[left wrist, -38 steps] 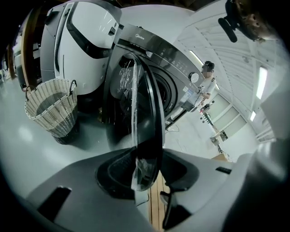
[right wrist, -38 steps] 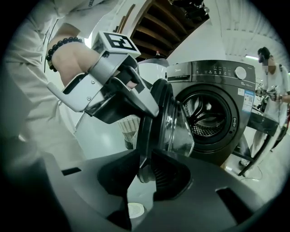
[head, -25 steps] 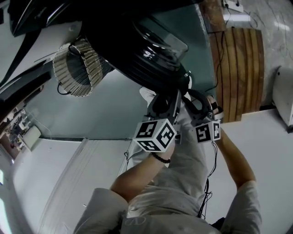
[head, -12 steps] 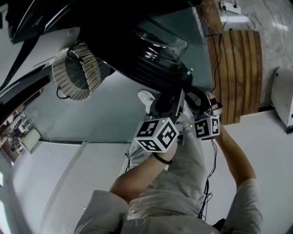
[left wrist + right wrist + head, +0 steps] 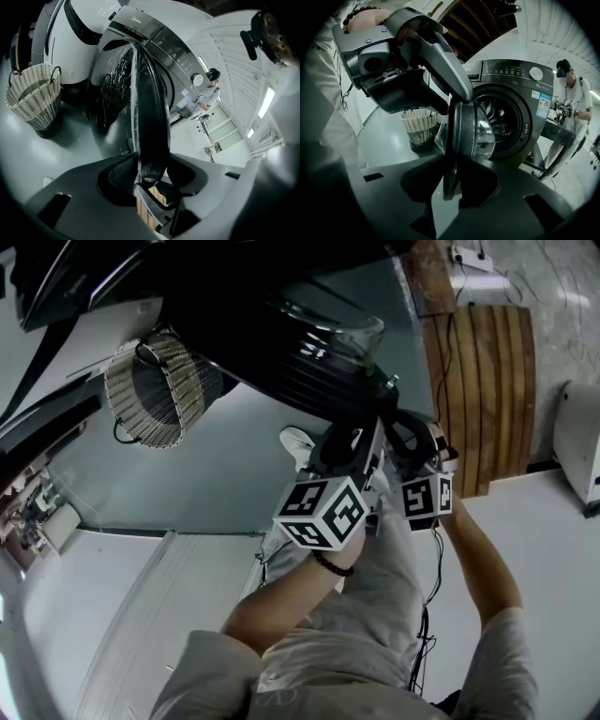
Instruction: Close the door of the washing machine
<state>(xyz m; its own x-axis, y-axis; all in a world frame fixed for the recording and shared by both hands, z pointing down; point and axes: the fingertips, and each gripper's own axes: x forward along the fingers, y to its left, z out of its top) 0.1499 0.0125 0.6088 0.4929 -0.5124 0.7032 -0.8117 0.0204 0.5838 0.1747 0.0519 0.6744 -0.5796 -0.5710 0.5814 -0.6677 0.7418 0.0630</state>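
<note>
Okay, the door (image 5: 464, 136) is swung out on its hinge. Its glass bowl faces the drum mouth (image 5: 504, 119) of the washing machine (image 5: 520, 79), with a wide gap between them. You've got it by the rim with both tools. Your left tongs (image 5: 150, 180) are pinched down on the door's edge, which runs edge-on straight up between the jaws. Your right tongs (image 5: 452, 185) are closed on the same rim just beside them, with the dark ring wedged in their throat.

What's changed over the last second? Very little. From the head view, both marker cubes have drifted a touch up toward the door, and the bowl has barely shifted. Both grips look the same as before. I'd say the hold is settled and the swing is only just starting, so nearly all of the closing is ahead of you.

My call for the next move is to carry the rim round in an arc toward the drum mouth. Ease the tongs off before the rim meets the machine's front, or they could get trapped.

The basket (image 5: 155, 385) stands off to the side, apart from the door. A person (image 5: 569, 93) stands beyond the machine, clear of it.
</note>
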